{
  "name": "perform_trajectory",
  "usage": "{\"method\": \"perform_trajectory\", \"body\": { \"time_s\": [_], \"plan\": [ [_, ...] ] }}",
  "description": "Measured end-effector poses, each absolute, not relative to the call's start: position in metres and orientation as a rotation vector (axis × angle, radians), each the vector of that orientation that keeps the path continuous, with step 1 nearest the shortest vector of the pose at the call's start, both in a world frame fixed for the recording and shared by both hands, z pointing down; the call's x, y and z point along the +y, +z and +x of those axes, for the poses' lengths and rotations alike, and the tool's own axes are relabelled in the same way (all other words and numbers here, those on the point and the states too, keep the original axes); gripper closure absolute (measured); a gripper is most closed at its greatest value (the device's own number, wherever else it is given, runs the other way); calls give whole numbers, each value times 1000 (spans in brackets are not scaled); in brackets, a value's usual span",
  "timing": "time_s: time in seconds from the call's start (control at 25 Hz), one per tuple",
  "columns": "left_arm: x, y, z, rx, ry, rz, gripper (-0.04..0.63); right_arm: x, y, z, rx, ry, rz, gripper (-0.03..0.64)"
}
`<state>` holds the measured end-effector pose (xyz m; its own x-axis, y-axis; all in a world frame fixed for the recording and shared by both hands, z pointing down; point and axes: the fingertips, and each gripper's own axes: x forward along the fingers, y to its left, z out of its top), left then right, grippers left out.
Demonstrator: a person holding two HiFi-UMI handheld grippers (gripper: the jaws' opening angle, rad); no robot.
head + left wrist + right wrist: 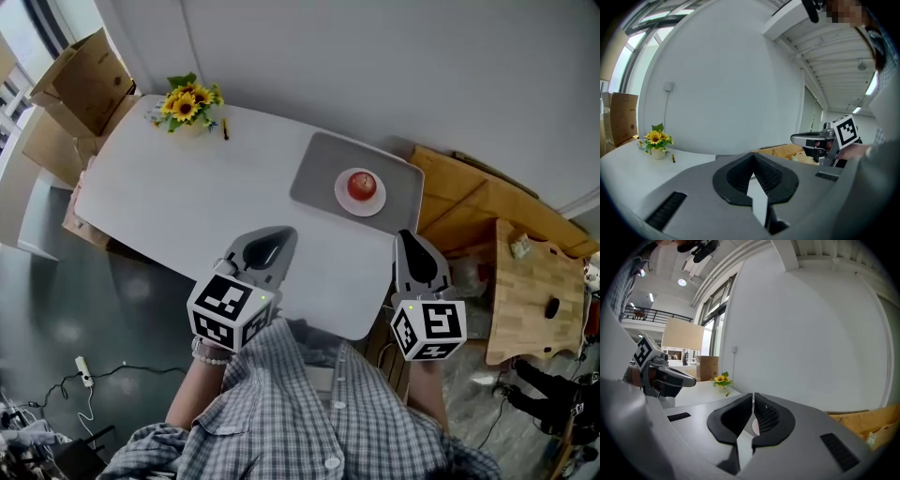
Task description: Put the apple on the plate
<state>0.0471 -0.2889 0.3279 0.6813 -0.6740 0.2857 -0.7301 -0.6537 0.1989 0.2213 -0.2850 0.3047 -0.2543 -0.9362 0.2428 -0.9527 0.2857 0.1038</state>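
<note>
Apple (362, 184), red & round, sits on small white round plate (341, 199) atop grey rectangular mat (319, 169) nr far right corner of white tabletop (187, 197), w/ L gripper (270, 244) & R gripper (415, 251) by its near edge, jaws pressed together, both empty.

We note a white table (187, 206) with rounded corners, set against a grey wall (375, 56). A grey mat (314, 173) lies flat near its far right end. A pot of sunflowers (187, 103) stands at the far left corner, with a small dark stick (225, 129) just beside it. Open cardboard boxes (84, 80) stand past the table's left end. Wooden panels (530, 281) lie to the right. A white power strip (83, 371) and cables (37, 394) lie on the floor (75, 309).
</note>
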Motion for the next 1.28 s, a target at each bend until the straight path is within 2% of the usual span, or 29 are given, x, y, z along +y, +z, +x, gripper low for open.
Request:
{"method": "perform_trajectory", "body": {
  "time_s": [1.28],
  "plan": [
    [-287,339,61,-1067,293,2596,586,-279,316,217,-2310,107,1667,588]
  ]
}}
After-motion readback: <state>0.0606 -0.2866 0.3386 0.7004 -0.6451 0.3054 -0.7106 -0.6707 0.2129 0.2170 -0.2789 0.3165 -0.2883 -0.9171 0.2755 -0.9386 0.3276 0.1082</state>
